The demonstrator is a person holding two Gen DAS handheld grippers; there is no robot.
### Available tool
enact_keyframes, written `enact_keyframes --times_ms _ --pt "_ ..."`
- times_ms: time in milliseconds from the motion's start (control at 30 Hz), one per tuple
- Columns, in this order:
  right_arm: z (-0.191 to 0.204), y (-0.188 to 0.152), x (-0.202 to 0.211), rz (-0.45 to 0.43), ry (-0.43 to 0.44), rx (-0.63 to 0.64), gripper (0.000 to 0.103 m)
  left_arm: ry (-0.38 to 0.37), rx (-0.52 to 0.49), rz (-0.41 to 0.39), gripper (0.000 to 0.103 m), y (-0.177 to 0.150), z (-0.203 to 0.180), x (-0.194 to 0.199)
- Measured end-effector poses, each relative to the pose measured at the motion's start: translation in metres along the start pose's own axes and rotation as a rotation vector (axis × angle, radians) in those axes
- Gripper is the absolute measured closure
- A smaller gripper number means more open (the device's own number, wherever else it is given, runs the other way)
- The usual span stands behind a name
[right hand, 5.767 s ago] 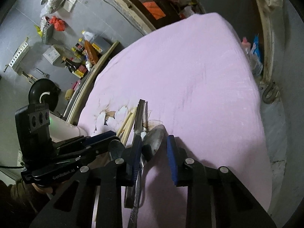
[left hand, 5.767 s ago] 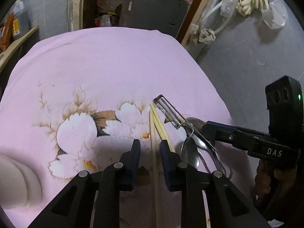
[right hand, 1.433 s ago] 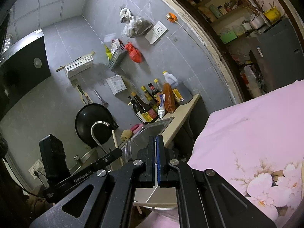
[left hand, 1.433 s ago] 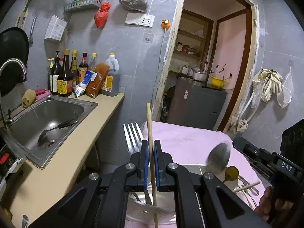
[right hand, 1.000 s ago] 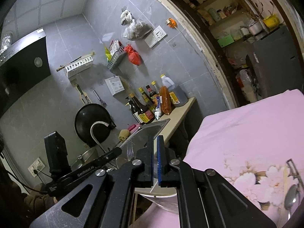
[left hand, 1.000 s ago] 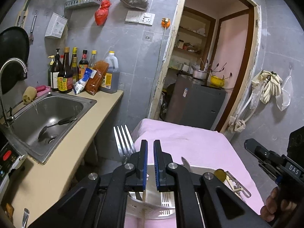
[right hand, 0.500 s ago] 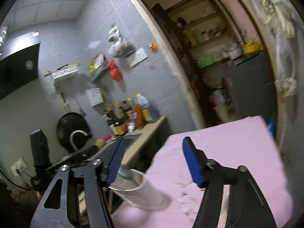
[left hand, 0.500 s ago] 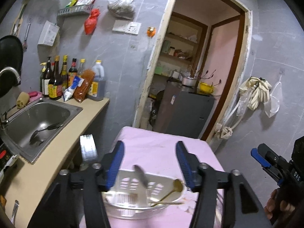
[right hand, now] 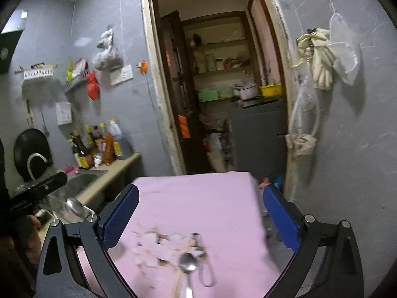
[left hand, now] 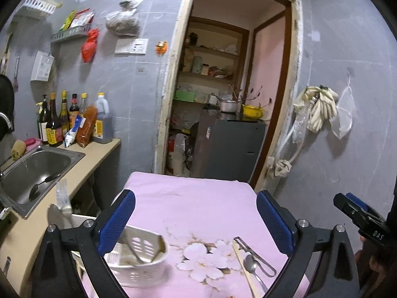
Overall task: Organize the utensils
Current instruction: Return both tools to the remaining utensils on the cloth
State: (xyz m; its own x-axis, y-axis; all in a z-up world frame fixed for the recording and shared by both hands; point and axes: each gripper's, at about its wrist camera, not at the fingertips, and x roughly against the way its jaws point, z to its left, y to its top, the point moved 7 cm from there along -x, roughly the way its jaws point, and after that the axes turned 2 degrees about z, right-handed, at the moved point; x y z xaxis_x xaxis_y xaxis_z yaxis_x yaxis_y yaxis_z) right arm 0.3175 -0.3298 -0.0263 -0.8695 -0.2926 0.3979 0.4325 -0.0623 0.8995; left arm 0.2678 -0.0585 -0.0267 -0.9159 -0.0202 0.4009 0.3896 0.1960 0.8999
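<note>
Both pairs of jaws had just been opening and stood spread wide with nothing between them. The left gripper hung over the white perforated plastic basket at the left edge of the pink flowered tablecloth, utensils already inside. The remaining steel spoon, pale wooden chopstick and wire-handled metal peeler lay near the front edge, long axes running away from the jaws. The right gripper looked nearer, the spoon lying almost straight below and ahead of it.
</note>
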Motion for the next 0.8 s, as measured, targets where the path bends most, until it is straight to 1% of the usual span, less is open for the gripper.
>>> enact_keyframes --times_ms 100,267,467,600,800 --pt "-0.015 0.000 0.005 0.005 -0.030 0.031 0.004 0.000 -0.007 0.005 0.004 -0.007 -0.017 -0.003" --pt "-0.033 0.000 0.007 -0.006 -0.051 0.052 0.004 -0.001 -0.011 0.005 0.004 -0.016 -0.038 -0.010" --pt "-0.049 -0.008 0.002 -0.004 -0.060 0.046 0.004 0.013 -0.013 0.007 0.004 -0.030 -0.055 -0.019" --pt "-0.060 -0.028 -0.014 0.055 -0.034 0.012 0.004 0.012 -0.025 0.045 0.004 -0.045 -0.063 -0.029" --pt "-0.071 -0.067 -0.042 0.163 0.012 -0.028 0.004 -0.019 -0.007 0.155 0.004 -0.078 -0.069 -0.053"
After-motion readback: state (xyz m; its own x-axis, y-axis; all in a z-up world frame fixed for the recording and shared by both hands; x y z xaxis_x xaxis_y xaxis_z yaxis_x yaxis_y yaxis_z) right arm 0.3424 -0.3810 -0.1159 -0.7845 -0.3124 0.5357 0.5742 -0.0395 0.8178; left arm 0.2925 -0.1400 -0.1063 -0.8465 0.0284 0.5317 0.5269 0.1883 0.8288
